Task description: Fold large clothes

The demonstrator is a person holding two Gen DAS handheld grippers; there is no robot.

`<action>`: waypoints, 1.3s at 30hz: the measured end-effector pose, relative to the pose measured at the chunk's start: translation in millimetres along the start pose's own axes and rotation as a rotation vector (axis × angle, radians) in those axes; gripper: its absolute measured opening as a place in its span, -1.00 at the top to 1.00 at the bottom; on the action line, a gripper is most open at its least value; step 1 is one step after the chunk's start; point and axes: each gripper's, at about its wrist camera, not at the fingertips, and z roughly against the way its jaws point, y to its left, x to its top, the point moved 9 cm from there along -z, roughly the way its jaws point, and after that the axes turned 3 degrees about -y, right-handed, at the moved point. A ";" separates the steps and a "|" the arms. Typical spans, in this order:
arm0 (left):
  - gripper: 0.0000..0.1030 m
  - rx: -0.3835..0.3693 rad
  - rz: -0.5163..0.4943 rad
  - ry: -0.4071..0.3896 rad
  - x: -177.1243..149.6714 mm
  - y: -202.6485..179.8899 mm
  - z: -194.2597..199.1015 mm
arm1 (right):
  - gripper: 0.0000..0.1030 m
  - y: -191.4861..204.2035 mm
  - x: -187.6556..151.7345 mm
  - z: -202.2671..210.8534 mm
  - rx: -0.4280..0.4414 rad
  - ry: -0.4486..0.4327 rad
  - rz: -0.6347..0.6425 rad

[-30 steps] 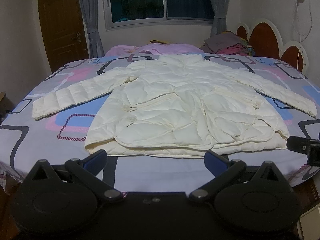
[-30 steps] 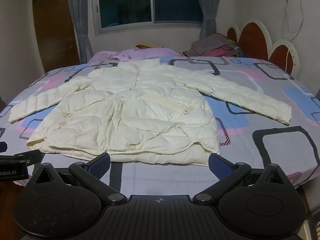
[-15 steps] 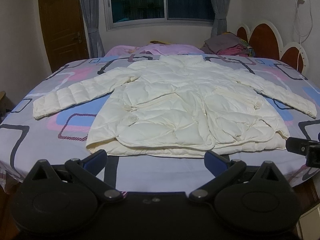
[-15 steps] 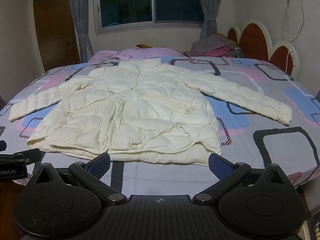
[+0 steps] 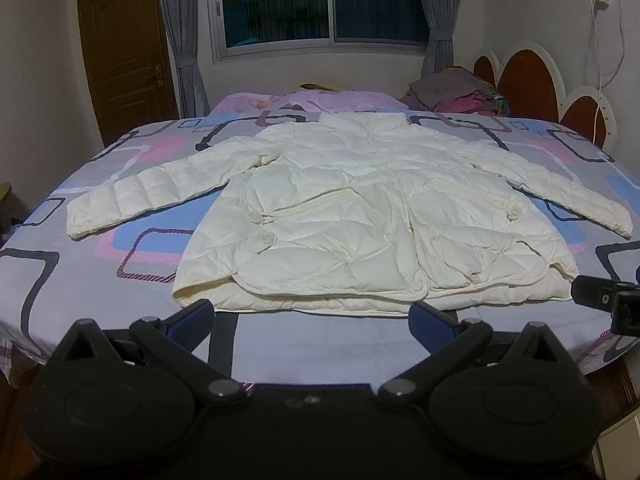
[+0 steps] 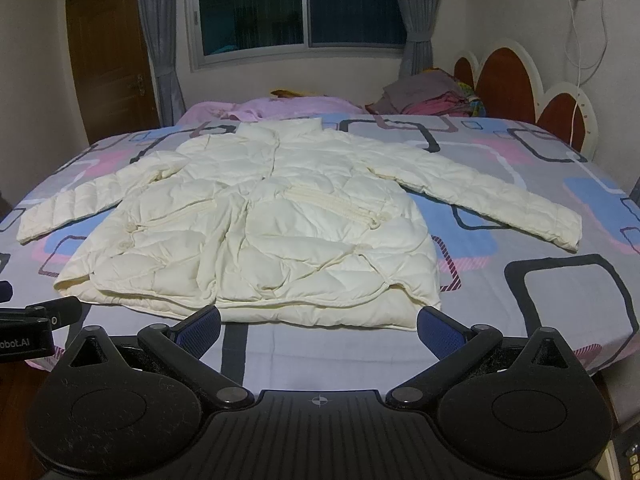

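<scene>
A cream quilted puffer jacket (image 5: 360, 216) lies flat, front up, on the bed, sleeves spread left and right, collar at the far side. It also shows in the right wrist view (image 6: 264, 232). My left gripper (image 5: 312, 316) is open and empty, just short of the jacket's near hem. My right gripper (image 6: 320, 324) is open and empty, also just short of the hem, toward its right half. Part of the right gripper (image 5: 608, 304) shows at the right edge of the left wrist view, and part of the left gripper (image 6: 36, 320) at the left edge of the right wrist view.
The bed (image 5: 80, 272) has a grey sheet with blue and pink squares. A pink pillow (image 5: 320, 100) and a pile of folded clothes (image 5: 456, 92) lie at the far side. A scalloped headboard (image 5: 560, 92) stands at the right, a wooden door (image 5: 120, 48) at the back left.
Both grippers have crept slightly closer to the jacket's near hem. The jacket has not moved and both stay open.
</scene>
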 end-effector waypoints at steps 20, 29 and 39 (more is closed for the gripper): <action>-1.00 0.001 -0.001 -0.005 -0.1 0.0 3.7 | -1.00 -0.5 0.0 1.5 -0.001 -0.002 0.000; -1.00 0.000 -0.001 -0.007 0.1 0.3 4.1 | -1.00 -0.3 0.6 2.3 -0.003 -0.005 0.000; -1.00 0.002 -0.002 -0.008 0.4 0.9 3.9 | -1.00 -0.2 0.3 2.3 -0.003 -0.004 0.001</action>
